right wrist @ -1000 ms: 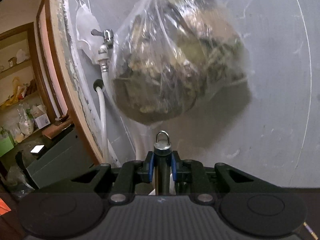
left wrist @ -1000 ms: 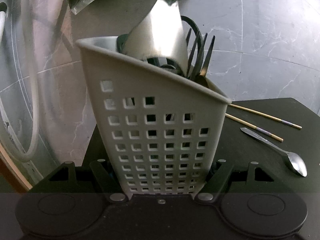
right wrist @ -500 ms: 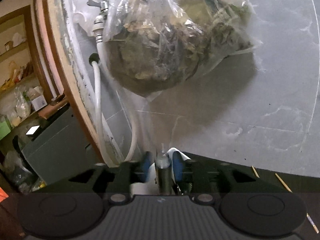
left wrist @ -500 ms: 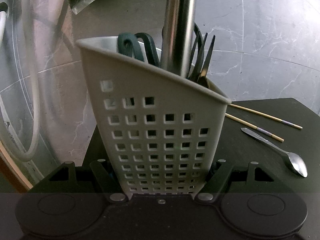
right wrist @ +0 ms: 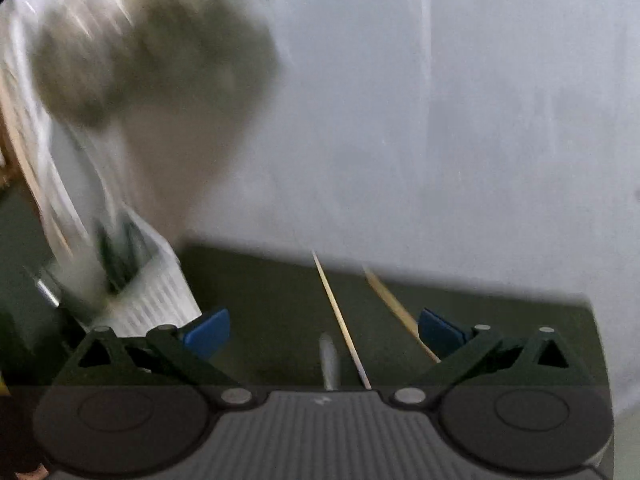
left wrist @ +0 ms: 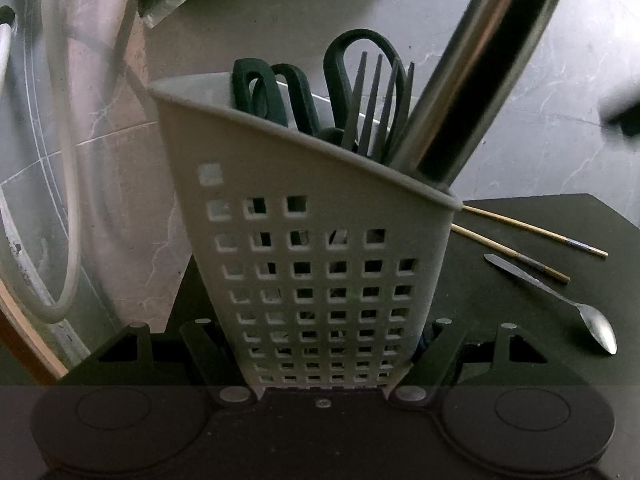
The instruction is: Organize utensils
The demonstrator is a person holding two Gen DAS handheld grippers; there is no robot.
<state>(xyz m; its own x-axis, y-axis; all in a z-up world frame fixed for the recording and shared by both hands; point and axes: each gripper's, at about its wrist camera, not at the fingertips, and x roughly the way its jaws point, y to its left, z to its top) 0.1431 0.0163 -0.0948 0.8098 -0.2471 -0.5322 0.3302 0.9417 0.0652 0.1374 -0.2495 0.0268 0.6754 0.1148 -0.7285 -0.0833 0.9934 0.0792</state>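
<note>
Grey marble wall [left wrist: 520, 128] behind a dark bench [left wrist: 500, 300]. Left gripper [left wrist: 324, 360] was clamped on the base of a white perforated utensil caddy [left wrist: 320, 248], which stood tilted on the bench. Inside it: dark scissor handles [left wrist: 276, 92], a fork [left wrist: 376, 100] tines up, and a steel handle [left wrist: 476, 80] leaning right. Two chopsticks [left wrist: 532, 236] and a spoon [left wrist: 580, 312] lay on the bench just right of the caddy. Right gripper [right wrist: 324, 332] was spreading wide, nothing pinched; its view was blurred, with chopsticks and a metal tip below the blue pads [right wrist: 208, 332].
</note>
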